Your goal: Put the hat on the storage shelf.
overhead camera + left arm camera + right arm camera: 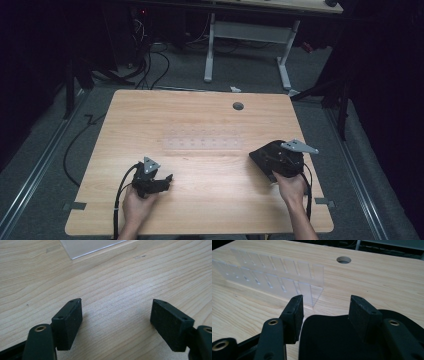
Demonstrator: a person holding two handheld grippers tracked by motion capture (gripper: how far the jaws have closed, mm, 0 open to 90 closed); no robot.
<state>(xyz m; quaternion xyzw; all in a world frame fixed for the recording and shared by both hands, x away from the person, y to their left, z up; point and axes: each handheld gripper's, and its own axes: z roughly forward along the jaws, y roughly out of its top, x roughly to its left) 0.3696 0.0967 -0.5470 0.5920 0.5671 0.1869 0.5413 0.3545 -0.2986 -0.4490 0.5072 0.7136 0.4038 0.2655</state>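
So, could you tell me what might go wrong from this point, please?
1. The clear slotted rack is almost see-through and stands just ahead of the right tool, so a forward push could knock or shove it.
2. The black flat piece lies under the open jaws, not pinched. A grip on its thin edge may slip.
3. The left tool rests open and holds nothing, so it is not steadying the rack.

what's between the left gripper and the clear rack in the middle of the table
Only bare wood tabletop lies between the left gripper and the clear plastic rack, seen from the high view. The left gripper's jaws stand open over bare wood.
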